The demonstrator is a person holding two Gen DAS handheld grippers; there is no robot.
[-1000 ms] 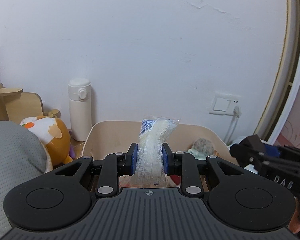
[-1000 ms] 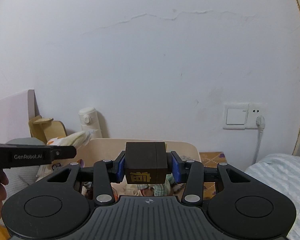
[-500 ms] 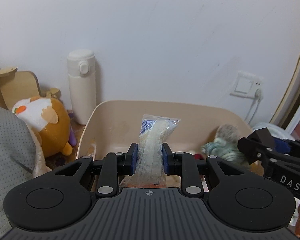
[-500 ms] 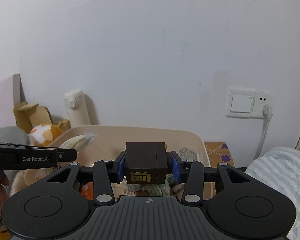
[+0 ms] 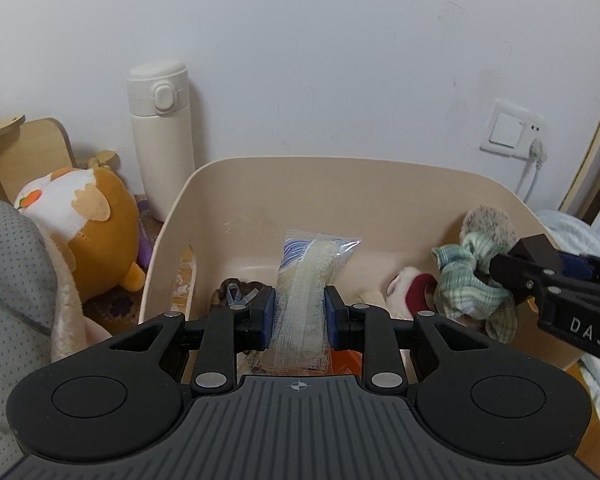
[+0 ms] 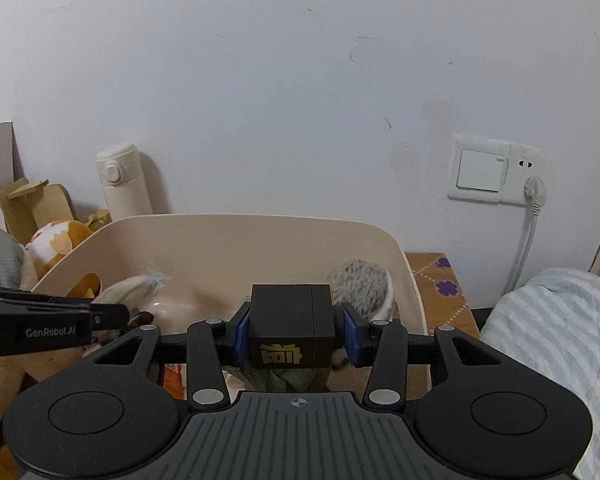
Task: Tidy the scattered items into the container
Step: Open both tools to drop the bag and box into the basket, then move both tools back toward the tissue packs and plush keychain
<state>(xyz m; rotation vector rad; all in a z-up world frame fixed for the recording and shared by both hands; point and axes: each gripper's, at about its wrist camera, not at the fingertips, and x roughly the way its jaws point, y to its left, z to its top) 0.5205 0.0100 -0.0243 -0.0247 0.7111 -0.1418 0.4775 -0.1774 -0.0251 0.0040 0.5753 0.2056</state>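
A beige plastic bin stands against the wall and holds several items. Over its near edge, my left gripper is shut on a clear plastic packet with a blue-printed top; the packet stands upright between the pads. My right gripper hangs over the bin's right half with a dark brown box bearing a gold mark between its jaws. Those jaws are opening, and a slim gap shows at the right pad. The left wrist view catches the right gripper at the right edge. The left gripper and packet show in the right wrist view.
Inside the bin lie a grey hedgehog plush, a green checked cloth and a dark bundle. Left of the bin stand a white flask and an orange plush. A wall socket and striped bedding are to the right.
Both grippers have moved forward and down over the bin, each with its item still between the jaws. The right jaws have parted a little from the brown box.
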